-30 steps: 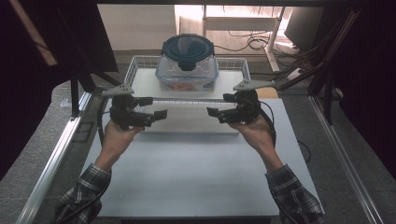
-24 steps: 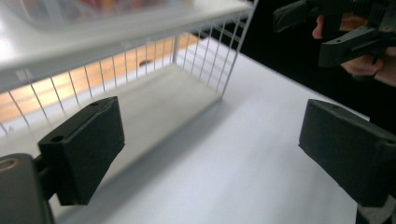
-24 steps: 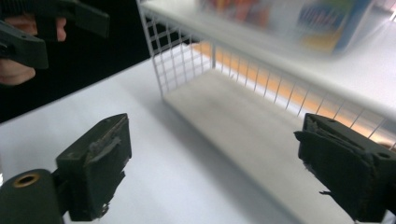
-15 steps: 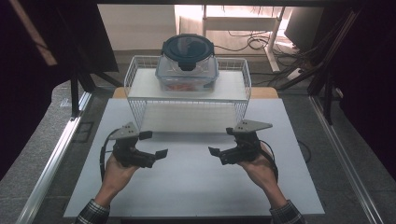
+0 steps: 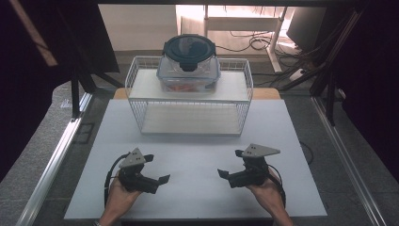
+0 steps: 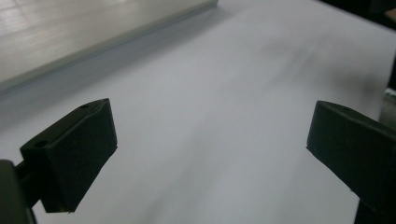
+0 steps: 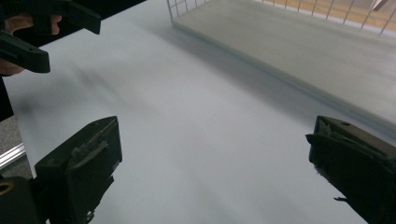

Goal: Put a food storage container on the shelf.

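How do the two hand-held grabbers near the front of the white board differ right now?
The left gripper sits nearer the table's front edge; the right gripper sits slightly farther back. The left one's grey plate looks smaller and tilted; the right one's looks broader and flatter. Both are open, hold nothing, and point inward at each other over the white board.

In the high view, strong light comes from the far side of the room, washing out the floor [image 5: 221, 19] beyond the table to a pale glare; the left and right edges fall into near black; the white board [image 5: 197, 155] is evenly lit and a little soft, with faint shadows under the wire rack [image 5: 188, 101]; the clear box's dark lid [image 5: 189, 48] carries a dull sheen; in both gripper views the near black blocks are out of focus, the board smears with motion blur, and its grey shading deepens toward the corners.
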`<state>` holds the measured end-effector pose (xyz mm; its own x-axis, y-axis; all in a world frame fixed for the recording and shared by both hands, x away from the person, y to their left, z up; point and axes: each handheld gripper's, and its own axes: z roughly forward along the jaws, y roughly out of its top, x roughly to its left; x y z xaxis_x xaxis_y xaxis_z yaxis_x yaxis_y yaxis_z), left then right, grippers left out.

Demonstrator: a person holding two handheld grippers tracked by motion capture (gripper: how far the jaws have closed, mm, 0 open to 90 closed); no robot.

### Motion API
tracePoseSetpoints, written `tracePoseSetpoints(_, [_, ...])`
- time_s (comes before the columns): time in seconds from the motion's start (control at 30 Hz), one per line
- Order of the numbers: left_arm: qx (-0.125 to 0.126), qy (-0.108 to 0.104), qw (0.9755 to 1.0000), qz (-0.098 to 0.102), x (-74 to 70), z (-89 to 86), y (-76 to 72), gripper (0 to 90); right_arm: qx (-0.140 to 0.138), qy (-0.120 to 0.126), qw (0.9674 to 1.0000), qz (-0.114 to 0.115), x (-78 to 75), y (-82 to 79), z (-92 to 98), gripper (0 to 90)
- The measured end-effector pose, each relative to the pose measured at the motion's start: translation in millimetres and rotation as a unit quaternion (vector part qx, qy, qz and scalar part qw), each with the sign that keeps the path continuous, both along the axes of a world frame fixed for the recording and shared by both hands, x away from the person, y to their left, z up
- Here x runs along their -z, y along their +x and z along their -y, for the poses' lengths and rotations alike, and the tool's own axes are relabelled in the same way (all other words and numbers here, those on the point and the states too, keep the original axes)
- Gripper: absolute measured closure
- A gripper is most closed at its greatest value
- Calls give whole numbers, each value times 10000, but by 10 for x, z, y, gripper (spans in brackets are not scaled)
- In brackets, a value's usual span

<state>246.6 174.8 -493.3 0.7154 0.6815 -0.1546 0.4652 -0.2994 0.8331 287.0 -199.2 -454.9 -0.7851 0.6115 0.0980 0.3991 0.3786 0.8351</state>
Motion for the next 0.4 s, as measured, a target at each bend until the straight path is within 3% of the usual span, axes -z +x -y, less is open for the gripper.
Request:
tracePoseSetpoints(0.17, [12, 414, 9989, -221, 217, 53, -113, 3, 59, -114, 9999, 42, 209, -138, 110, 17])
tracePoseSetpoints(0.3, [32, 889, 9957, -272, 338, 131, -136, 0, 60, -476, 9988, -63, 372, -163, 118, 10])
tracePoseSetpoints(0.33, [12, 946, 9952, -237, 342, 141, -132, 0, 60, -499, 9987, -63, 379, -161, 114, 9])
tracePoseSetpoints(0.4, [-8, 866, 9961, -191, 335, 137, -122, 0, 64, -476, 9988, -12, 367, -160, 103, 7])
